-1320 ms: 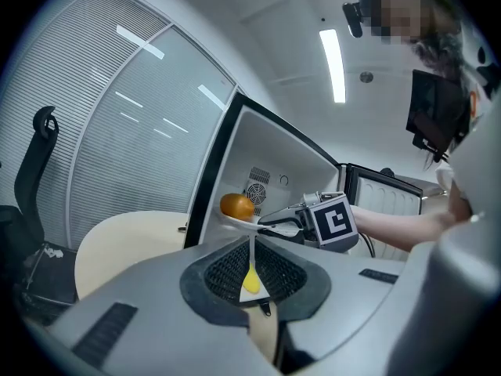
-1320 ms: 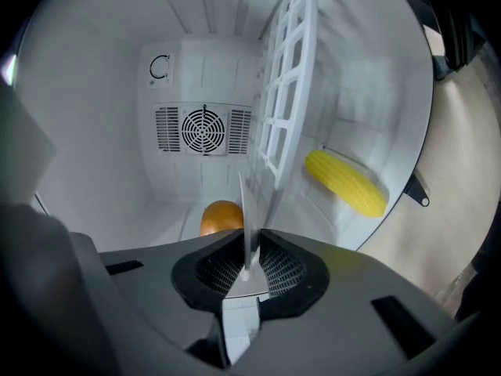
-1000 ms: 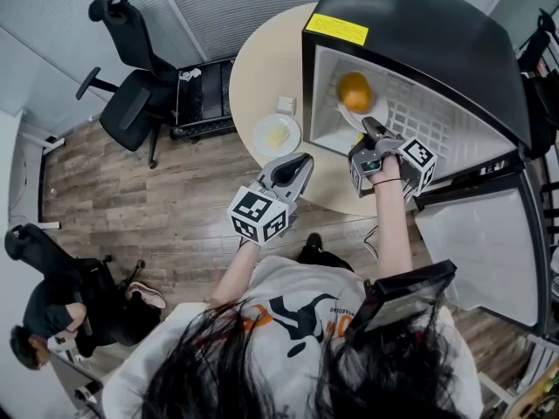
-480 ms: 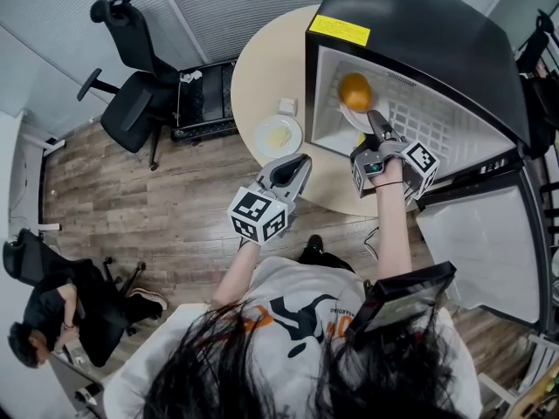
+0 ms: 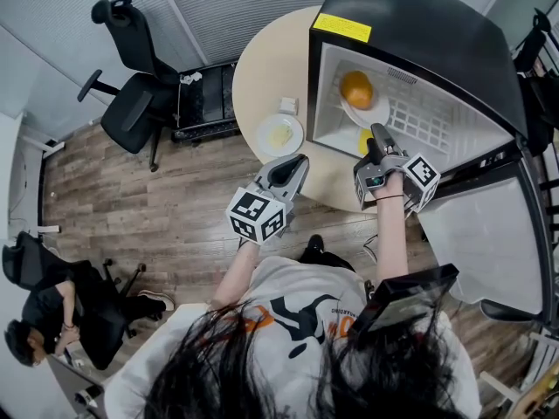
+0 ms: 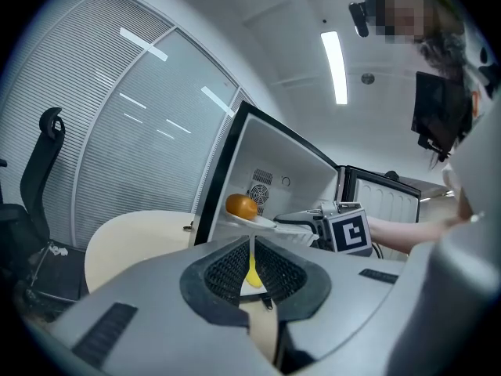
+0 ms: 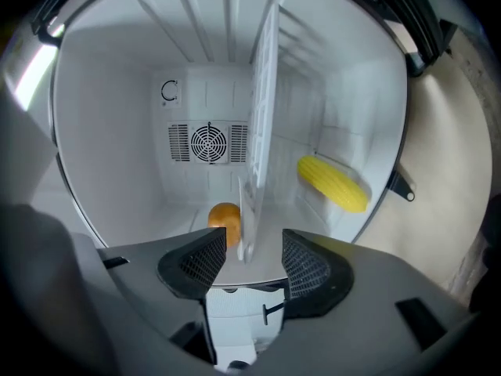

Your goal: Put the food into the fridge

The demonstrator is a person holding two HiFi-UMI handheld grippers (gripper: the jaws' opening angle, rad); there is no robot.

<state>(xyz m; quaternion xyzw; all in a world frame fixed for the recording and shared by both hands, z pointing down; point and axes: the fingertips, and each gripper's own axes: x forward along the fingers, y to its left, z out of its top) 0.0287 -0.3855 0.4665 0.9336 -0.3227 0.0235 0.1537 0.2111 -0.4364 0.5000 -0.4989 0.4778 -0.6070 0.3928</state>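
Note:
An orange (image 5: 356, 90) lies on a white plate (image 5: 370, 112) on the wire shelf inside the open black fridge (image 5: 419, 33). A corn cob (image 5: 363, 140) lies below the shelf. My right gripper (image 5: 376, 133) is at the fridge mouth, and its jaws have just been opening. In the right gripper view the plate's rim (image 7: 246, 225) stands between the spread jaws of the right gripper (image 7: 254, 258), untouched, with the orange (image 7: 225, 221) and the corn cob (image 7: 333, 182) behind. My left gripper (image 5: 295, 168) hovers shut and empty over the table edge.
A small plate with yellow food (image 5: 279, 134) and a small white item (image 5: 286, 105) sit on the round table (image 5: 262, 59). The fridge door (image 5: 489, 243) hangs open at the right. An office chair (image 5: 131, 103) and a seated person (image 5: 44, 321) are at the left.
The right gripper opened, let go of the plate with the orange and drew back a little toward the fridge mouth. The left gripper stayed put.

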